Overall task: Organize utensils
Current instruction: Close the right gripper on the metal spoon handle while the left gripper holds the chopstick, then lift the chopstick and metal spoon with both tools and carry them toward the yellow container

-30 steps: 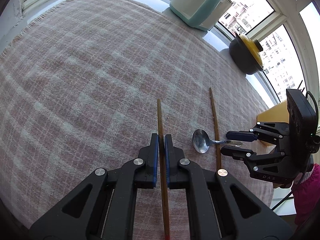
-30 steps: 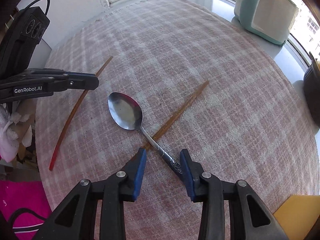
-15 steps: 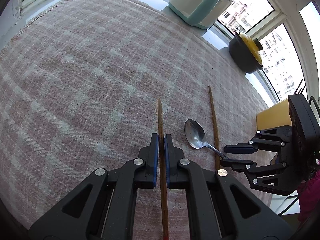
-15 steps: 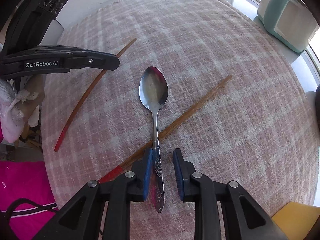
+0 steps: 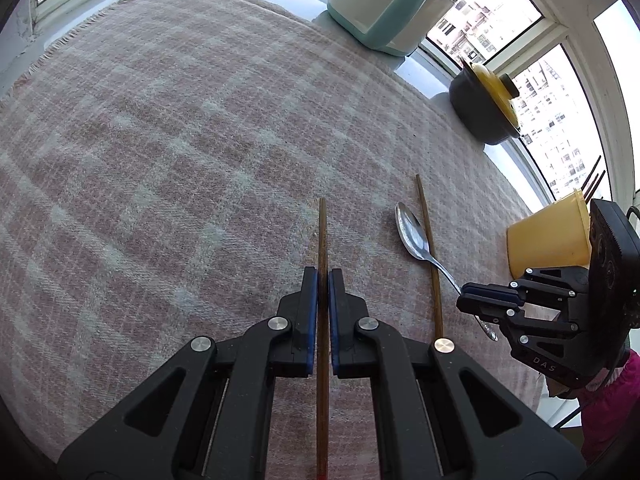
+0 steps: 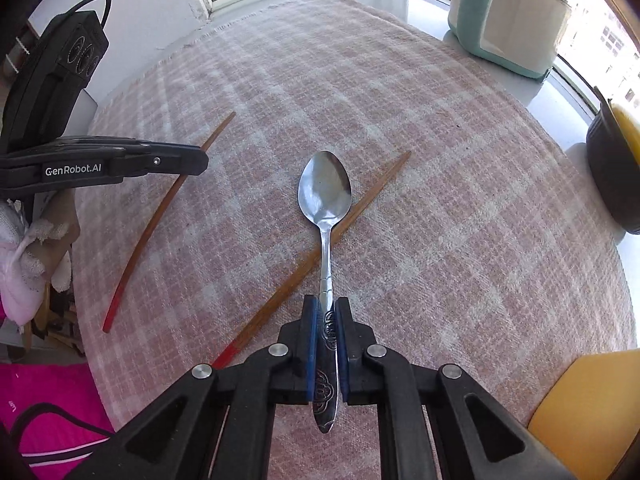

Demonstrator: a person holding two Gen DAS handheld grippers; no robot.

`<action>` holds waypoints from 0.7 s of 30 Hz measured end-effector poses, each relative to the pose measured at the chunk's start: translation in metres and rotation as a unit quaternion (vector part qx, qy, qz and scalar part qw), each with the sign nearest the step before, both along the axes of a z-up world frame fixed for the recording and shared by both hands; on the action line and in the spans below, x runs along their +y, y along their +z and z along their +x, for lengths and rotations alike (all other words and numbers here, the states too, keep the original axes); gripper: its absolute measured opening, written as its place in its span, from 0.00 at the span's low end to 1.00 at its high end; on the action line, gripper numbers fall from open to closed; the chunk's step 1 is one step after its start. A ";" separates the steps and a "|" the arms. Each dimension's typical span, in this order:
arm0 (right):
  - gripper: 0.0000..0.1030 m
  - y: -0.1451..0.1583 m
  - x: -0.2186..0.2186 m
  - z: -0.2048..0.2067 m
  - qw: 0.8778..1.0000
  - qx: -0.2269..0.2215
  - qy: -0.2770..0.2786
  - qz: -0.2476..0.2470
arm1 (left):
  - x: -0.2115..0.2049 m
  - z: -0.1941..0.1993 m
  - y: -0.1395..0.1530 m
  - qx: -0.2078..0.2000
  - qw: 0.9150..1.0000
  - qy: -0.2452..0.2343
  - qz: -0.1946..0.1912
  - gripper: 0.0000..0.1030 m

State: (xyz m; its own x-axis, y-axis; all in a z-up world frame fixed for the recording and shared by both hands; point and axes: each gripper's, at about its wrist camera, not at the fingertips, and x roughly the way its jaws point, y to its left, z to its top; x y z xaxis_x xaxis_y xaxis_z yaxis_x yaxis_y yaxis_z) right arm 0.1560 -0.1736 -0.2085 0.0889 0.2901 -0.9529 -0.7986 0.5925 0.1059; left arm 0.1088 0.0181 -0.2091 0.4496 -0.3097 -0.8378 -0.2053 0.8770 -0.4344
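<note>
Jaws: the right gripper (image 6: 327,320) is pressed onto the embossed steel handle of the spoon (image 6: 326,208), bowl pointing forward; the left gripper (image 5: 322,292) is clamped on a slim brown wooden chopsticks stick (image 5: 322,240) running straight between its blue pads. Both tools sit low and level over the cloth. A second chopstick (image 6: 304,268), red-tipped, lies diagonally under the spoon's neck. The surface is a woven pink-and-white plaid tablecloth (image 6: 440,200). A yellow cup (image 5: 548,236) stands right of the spoon. Beyond the spoon, by the windows, stand a dark pot with yellow lid (image 5: 484,108) and a teal-and-white appliance (image 5: 384,12).
</note>
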 end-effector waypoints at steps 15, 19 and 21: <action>0.32 0.005 0.021 0.010 1.000 0.006 0.008 0.023 | -0.003 -0.001 0.003 -0.003 1.000 -0.007 -0.003 0.03; 0.53 0.001 0.049 0.012 0.999 -0.010 0.034 0.011 | 0.000 -0.003 0.004 -0.006 1.000 -0.004 -0.006 0.03; 0.55 -0.004 0.061 0.014 0.999 -0.016 0.043 0.000 | 0.001 -0.004 0.005 -0.007 1.000 -0.002 -0.006 0.03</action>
